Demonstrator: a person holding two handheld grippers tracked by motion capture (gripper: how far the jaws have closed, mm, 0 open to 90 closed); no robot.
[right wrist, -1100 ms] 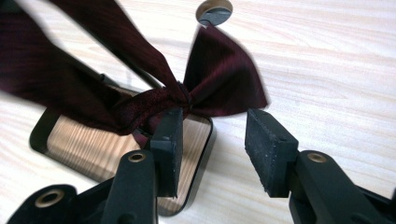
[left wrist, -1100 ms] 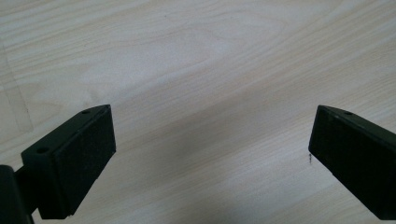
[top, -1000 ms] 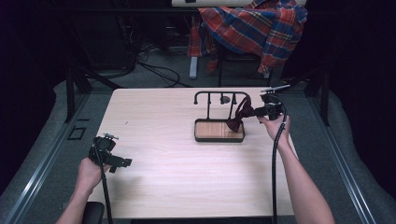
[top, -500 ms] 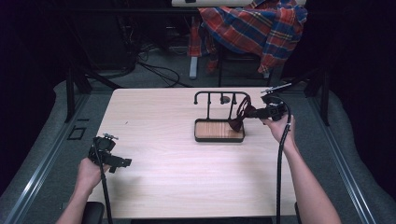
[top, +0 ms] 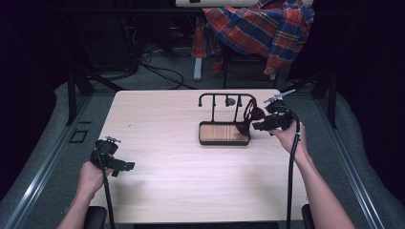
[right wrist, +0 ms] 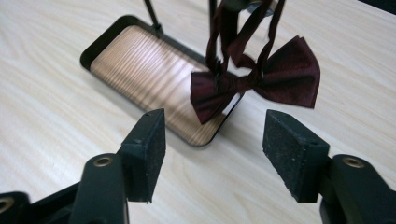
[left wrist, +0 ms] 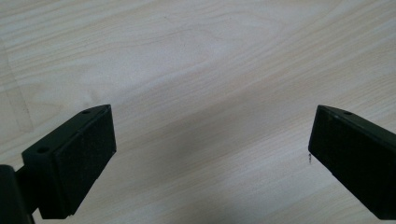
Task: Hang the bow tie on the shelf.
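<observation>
Light wood is covering the surface, and dark floor and black cables are lying all around it. Behind the surface, a red and blue checked cloth is hanging over a chair.

On the right half of the surface, a black stand is standing up. It is made of a thin bar on two posts, with a small tray at the bottom. The tray is showing a brown striped wood floor inside a black rim.

A dark red bow tie is hanging from the bar by its strap. It is dangling at the right end of the stand, over the right end of the tray and a bit past its edge. In the high view the bow tie is showing as a small dark shape just beside the right hand-held gripper.

The right hand-held gripper is sitting near the bow tie, pointing at it. Its two black jaws are spread wide apart with nothing between them. The bow tie is hanging just past the jaw tips and is not touching them.

The left hand-held gripper is staying far away, near the left edge of the surface, in the person's left hand. In its own view, the left hand-held gripper is spread wide too, grasping nothing, with bare wood under it.
</observation>
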